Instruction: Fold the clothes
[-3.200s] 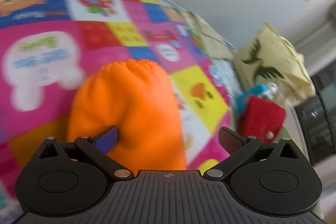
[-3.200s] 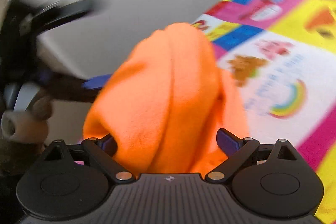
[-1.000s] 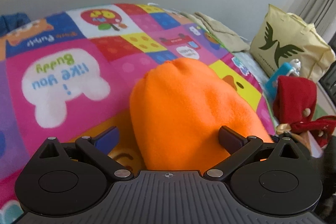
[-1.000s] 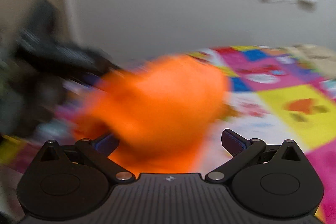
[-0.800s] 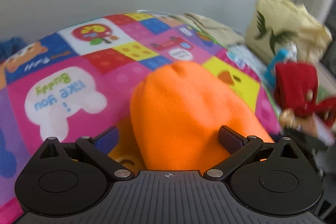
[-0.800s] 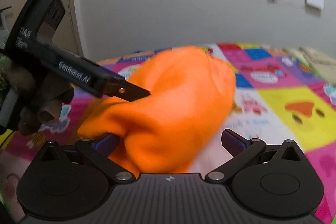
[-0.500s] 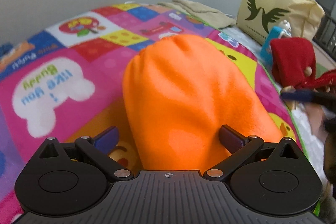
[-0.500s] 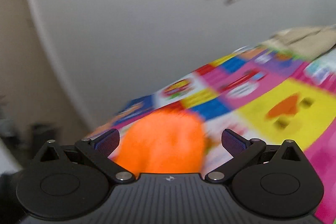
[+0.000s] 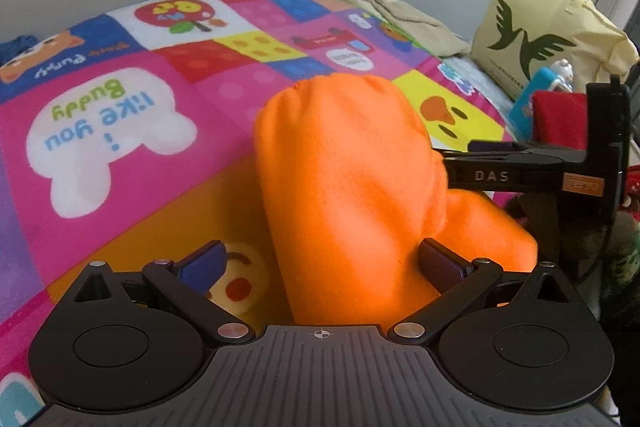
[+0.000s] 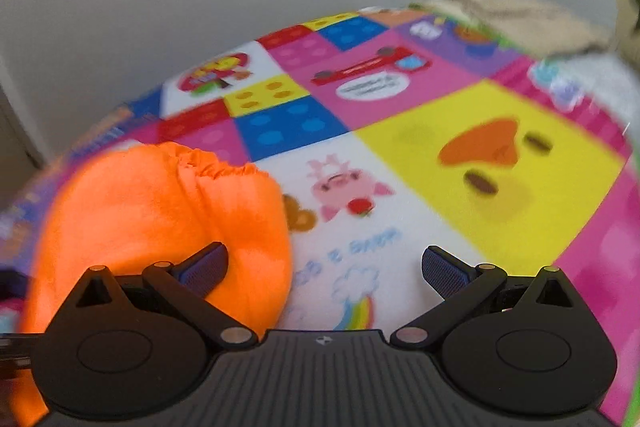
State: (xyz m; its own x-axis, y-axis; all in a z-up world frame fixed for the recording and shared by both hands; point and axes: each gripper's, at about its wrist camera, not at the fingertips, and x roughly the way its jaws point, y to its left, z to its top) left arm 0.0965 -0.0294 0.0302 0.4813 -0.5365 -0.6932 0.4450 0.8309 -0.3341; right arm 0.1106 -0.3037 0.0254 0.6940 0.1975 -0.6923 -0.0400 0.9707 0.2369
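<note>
Right tool [image 10: 323,265] now swung beside orange garment [image 10: 160,219] (blurred), both tools' jaws apart

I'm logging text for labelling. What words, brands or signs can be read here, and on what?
"I like you Buddy !", upside down, in a white bubble on the blanket.
"Puppy", upside down, on the blanket's blue square; the word beside it is unreadable.
"DAS" on the right gripper side.
Its small orange tag, the blanket's smaller bubbles and the yellow bag print: too small or blurred.

soft even daylight, no harsh shadows, left wrist view pretty sharp, right wrist view motion-blurred all over, heavy fisheye bend, dark corners
</note>
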